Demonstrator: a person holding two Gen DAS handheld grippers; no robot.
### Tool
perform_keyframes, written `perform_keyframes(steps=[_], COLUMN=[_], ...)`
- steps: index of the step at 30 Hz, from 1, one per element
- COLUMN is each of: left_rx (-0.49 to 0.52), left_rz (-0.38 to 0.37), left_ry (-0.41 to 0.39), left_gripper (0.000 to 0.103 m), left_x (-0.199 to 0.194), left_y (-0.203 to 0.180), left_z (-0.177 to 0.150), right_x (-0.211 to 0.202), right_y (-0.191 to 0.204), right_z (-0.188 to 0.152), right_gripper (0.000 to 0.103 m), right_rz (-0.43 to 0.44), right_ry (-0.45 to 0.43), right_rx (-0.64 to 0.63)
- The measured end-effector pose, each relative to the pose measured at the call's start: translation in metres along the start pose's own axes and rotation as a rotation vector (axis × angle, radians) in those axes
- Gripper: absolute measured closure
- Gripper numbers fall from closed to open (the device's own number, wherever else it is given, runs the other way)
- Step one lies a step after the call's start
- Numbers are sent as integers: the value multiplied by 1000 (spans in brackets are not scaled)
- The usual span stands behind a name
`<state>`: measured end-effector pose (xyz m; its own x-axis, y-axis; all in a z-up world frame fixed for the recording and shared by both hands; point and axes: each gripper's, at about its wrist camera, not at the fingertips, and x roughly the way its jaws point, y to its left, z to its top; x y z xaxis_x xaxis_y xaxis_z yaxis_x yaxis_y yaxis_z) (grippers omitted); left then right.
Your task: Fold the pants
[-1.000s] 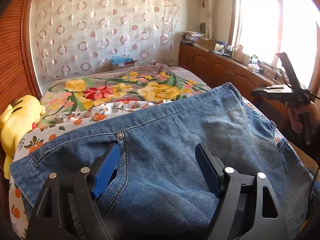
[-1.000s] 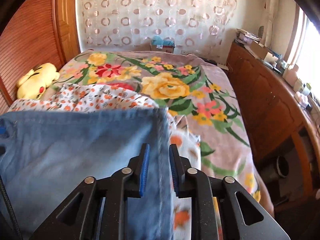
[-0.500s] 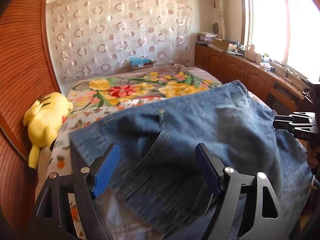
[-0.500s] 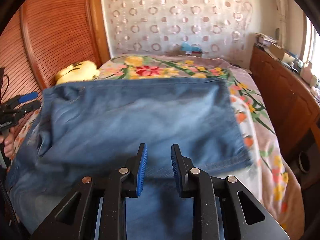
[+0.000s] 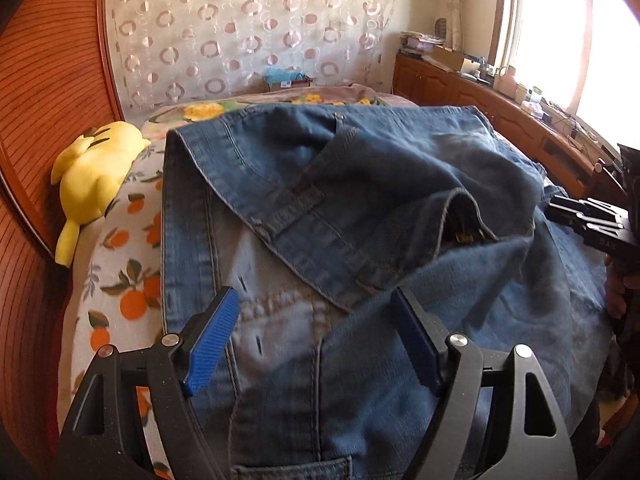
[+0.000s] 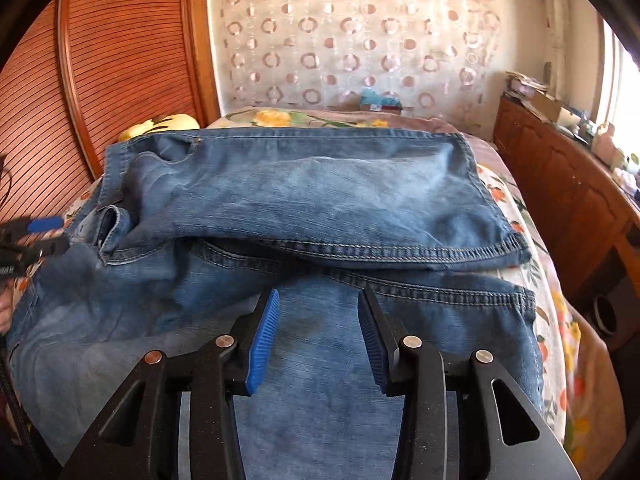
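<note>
The bed (image 6: pixel 556 292) filled the room, spread with a floral blanket (image 6: pixel 304 117) and an orange-print sheet (image 5: pixel 120 280), against a ribbed wooden headboard (image 6: pixel 132 60) and a circle-patterned curtain (image 6: pixel 360 40). A wooden sideboard (image 6: pixel 560 184) ran under the window. The jeans (image 6: pixel 320 200) lay folded over on the bed, beside a yellow plush toy (image 5: pixel 92 176). The left gripper (image 5: pixel 316 344) stood spread wide, pinching nothing. The right gripper (image 6: pixel 316 332) was opening over the denim, its pads clear. No writing was readable.
</note>
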<state>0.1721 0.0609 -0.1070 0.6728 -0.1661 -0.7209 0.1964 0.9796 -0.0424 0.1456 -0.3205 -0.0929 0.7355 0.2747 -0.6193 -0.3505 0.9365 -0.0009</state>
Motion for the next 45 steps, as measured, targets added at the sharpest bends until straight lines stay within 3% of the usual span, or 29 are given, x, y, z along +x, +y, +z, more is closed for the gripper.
perform_keyframes(steps=[6,10,15,23,29,34,40,45], left_rx=[-2,-3,16,35,15,-4,-1,-17], left_rz=[-55,-81,-119,-165,-169,-178,-175,-169], left_ry=[28,34,22,-21,0,2,-2,0], left_gripper=[27,41,67,69,69,69,69,69], left_x=[-3,-5,-21,-66,-65,-64,-68,-68], left_y=[-6,-8,-16,-34,-32,-31,-31,-25], left_z=[-13,-20,-26,-45,-57,-62,-65,-68], right_x=[0,-5,1,3,-3,-10,-6,2], right_y=[-2,6,1,2,25,67,131,174], right_z=[-6,-9,-10,-8,0,15,32,33], right_gripper=[60,60,60,60,60,60,61,65], right_rz=[3,6,7,11,-30,51,248,352], right_ry=[19,12,9,14,-1,-22,-29,-1], right_rx=[31,71,145,157,57,-6,-81,-172])
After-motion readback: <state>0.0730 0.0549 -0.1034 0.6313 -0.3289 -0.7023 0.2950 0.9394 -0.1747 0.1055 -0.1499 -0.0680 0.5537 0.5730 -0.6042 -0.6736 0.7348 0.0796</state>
